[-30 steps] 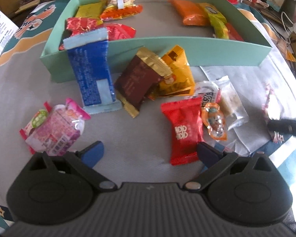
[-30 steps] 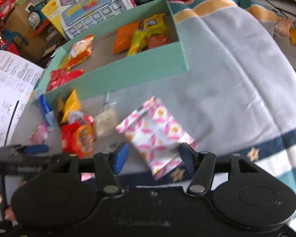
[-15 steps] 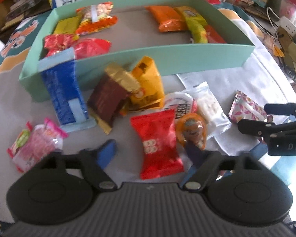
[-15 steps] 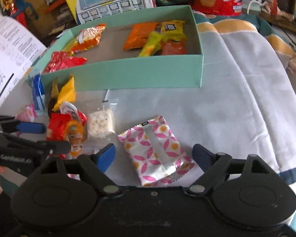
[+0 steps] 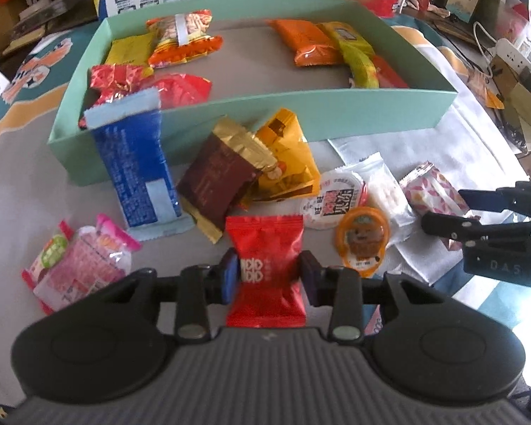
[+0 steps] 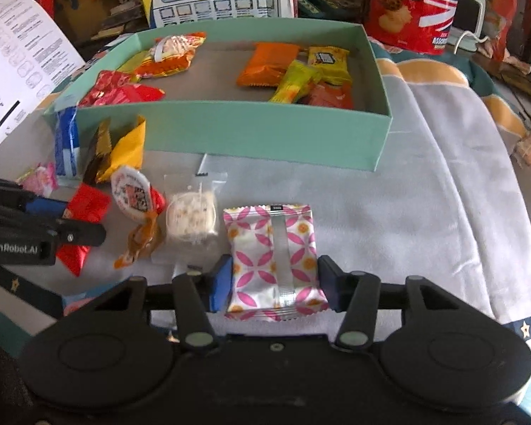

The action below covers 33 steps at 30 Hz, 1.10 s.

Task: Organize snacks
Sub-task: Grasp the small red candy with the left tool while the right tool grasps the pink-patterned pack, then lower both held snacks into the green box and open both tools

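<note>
Your left gripper (image 5: pixel 267 278) closing on red snack packet (image 5: pixel 265 265); pads at its sides, packet lying in front of green box (image 5: pixel 371 120). Your right gripper (image 6: pixel 273 285) closing around pink-patterned packet (image 6: pixel 274 258), also in front of box; pads just beside its edges, firm contact unclear. Done: roughly eight snacks inside box, at its left and right ends. Left: blue wafer pack (image 5: pixel 138 173), brown packet (image 5: pixel 219 184), yellow packet (image 5: pixel 286 156), jelly cup (image 5: pixel 361 241), several others in front of box.

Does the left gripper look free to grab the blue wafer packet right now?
Probably not: the left gripper is closing, fingers either side of the red packet. The blue wafer packet lies unobstructed.
</note>
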Motion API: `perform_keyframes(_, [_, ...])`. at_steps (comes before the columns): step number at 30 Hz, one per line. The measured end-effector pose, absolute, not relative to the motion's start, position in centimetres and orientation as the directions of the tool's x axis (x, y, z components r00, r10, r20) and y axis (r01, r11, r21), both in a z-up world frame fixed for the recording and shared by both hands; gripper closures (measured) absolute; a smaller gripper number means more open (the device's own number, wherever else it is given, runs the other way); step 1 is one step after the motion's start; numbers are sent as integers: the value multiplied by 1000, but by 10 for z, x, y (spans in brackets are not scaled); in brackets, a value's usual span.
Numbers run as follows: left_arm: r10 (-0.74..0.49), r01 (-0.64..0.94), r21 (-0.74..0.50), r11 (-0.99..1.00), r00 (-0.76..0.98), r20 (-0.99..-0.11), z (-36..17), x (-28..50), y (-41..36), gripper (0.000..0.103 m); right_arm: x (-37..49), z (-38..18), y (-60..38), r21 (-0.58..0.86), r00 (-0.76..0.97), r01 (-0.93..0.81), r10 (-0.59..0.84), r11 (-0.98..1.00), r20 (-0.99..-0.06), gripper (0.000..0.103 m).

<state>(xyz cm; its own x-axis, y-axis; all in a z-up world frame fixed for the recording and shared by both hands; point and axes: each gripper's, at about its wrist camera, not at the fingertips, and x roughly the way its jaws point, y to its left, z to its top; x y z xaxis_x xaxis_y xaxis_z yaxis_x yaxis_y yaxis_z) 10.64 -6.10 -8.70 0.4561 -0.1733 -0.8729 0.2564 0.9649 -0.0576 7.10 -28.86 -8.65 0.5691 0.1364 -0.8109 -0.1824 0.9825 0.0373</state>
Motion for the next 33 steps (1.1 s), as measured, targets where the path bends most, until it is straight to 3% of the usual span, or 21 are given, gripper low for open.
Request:
perform_keyframes(14, [-269,274,-147,950,490,-829,-43,88,-47,70,61,-35,-311,208,625,-81,212,975,-752,54])
perform_keyframes(23, [-248,259,-112,959,586,-771,2,160,-54,70,130,-8,-304,361,654,-67,315,930,-688,54])
perform_keyframes(33, [-212,240,-90,967,549,-808,-21,222,-65,70,195,-26,-279,376,624,-60,329,925,-709,54])
